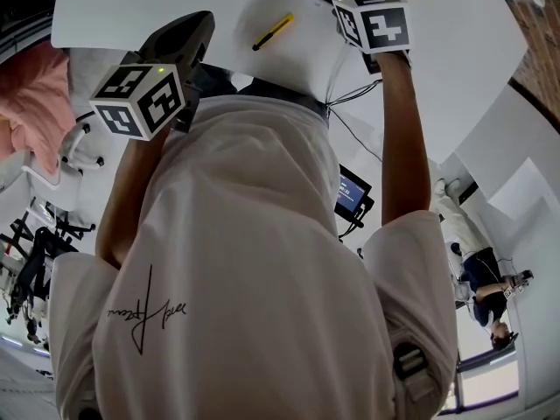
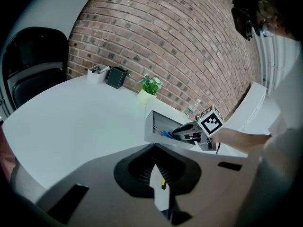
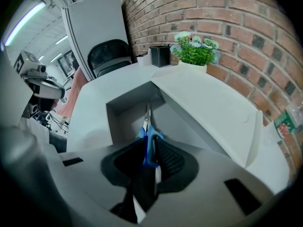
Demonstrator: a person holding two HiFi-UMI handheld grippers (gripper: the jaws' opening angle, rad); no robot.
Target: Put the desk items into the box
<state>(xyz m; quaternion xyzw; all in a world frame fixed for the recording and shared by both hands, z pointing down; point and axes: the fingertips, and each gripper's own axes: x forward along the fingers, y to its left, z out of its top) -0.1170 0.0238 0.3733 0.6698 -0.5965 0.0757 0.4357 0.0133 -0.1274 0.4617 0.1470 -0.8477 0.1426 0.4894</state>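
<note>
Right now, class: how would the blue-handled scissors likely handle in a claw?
The scissors are probably stiff, with metal blades. Pinched by the handle in the right claw, they may swing. The smooth plastic could slip.

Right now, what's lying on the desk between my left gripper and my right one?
A yellow pen-like item lies on the white desk between the left gripper and the right gripper, apart from both; the head view shows it.

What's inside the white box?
Blue-handled scissors reach into the box, gripped by the right tongs. The tongs cover part of the box's bottom, so anything lying there can't be seen.
</note>
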